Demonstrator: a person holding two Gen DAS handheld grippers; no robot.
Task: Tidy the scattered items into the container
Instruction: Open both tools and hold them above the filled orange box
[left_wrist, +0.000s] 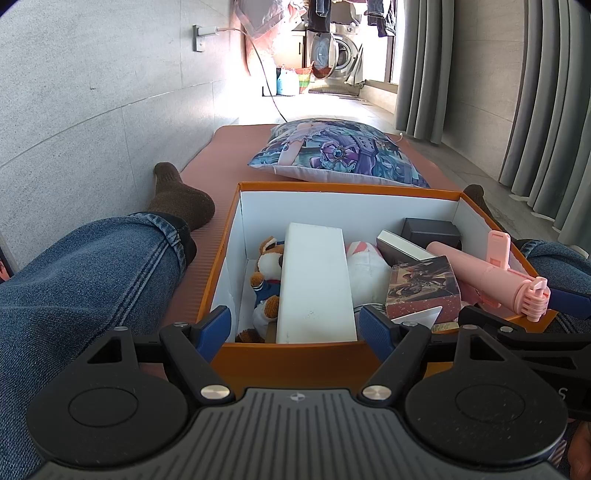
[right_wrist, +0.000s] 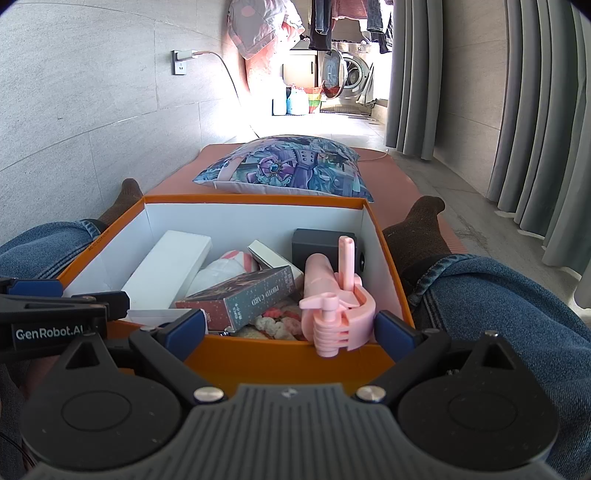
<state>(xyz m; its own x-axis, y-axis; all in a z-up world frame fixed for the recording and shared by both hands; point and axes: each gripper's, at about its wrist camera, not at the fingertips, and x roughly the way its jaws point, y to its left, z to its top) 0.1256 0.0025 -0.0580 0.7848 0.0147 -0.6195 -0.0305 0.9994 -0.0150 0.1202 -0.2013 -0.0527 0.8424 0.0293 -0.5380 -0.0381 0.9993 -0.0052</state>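
Daylight floods in from the far laundry area, blowing out the floor (left_wrist: 258, 107) there; nearby things stay sharp, while the fisheye bends the wall (right_wrist: 74, 110) lines.

Left gripper (left_wrist: 295, 326) low at 6 o'clock, jaws spread wide, nothing between. Right gripper (right_wrist: 290, 334) likewise at 6 o'clock, jaws parted, empty. Legs (right_wrist: 517, 306) outstretched toward 12.
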